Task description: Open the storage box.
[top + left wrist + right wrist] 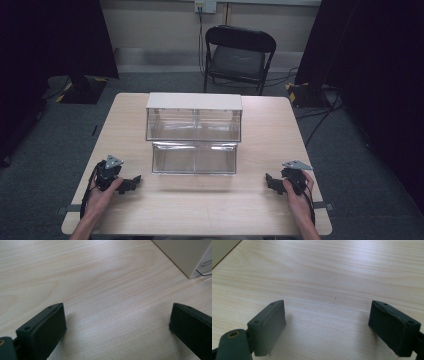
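Wooden table [200, 200], 2 wide-jawed grippers [131, 183] [271, 181]

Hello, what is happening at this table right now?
A person sits at a wooden table with a gripper in each hand. The left gripper and the right gripper both rest low near the table's front edge, jaws open, holding nothing. Between them, farther back, stands a clear two-tier drawer box with a white top. Neither gripper touches it.
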`<state>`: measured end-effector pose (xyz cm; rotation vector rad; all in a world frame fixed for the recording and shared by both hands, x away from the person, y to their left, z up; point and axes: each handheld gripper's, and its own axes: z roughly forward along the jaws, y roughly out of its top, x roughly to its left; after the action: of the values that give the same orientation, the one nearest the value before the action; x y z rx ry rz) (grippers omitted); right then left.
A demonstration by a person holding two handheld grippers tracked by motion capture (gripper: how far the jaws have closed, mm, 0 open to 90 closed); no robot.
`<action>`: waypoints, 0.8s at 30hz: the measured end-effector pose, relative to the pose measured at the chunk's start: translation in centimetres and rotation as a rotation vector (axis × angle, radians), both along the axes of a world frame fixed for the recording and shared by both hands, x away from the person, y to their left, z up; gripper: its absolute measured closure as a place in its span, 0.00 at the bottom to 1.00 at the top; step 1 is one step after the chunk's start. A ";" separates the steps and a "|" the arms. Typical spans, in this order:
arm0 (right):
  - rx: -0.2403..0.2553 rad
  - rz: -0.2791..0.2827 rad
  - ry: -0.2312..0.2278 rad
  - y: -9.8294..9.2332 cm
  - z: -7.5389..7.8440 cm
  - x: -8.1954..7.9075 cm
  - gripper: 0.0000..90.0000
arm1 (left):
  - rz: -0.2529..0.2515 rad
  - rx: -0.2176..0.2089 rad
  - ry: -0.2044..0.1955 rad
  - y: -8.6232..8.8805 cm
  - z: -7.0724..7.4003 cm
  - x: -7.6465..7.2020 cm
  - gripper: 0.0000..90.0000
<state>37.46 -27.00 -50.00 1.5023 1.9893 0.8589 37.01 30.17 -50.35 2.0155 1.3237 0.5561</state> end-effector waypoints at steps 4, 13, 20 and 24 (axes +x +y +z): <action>0.000 0.000 0.000 0.0 0.0 0.0 0.15 | 0.001 -0.009 -0.006 0.1 0.0 -0.1 0.03; 0.000 0.000 0.000 0.0 0.0 0.0 0.15 | 0.019 -0.012 -0.023 0.2 0.3 -0.4 0.17; 0.000 0.000 0.000 0.0 0.0 0.0 0.15 | 0.016 -0.047 -0.082 -0.2 1.5 -1.0 0.18; 0.000 0.000 0.000 0.0 0.0 0.0 0.15 | -0.010 -0.067 -0.109 -0.6 2.0 -1.4 0.18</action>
<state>37.47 -27.00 -50.00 1.5024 1.9892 0.8589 35.63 29.61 -48.35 1.9094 1.2497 0.6002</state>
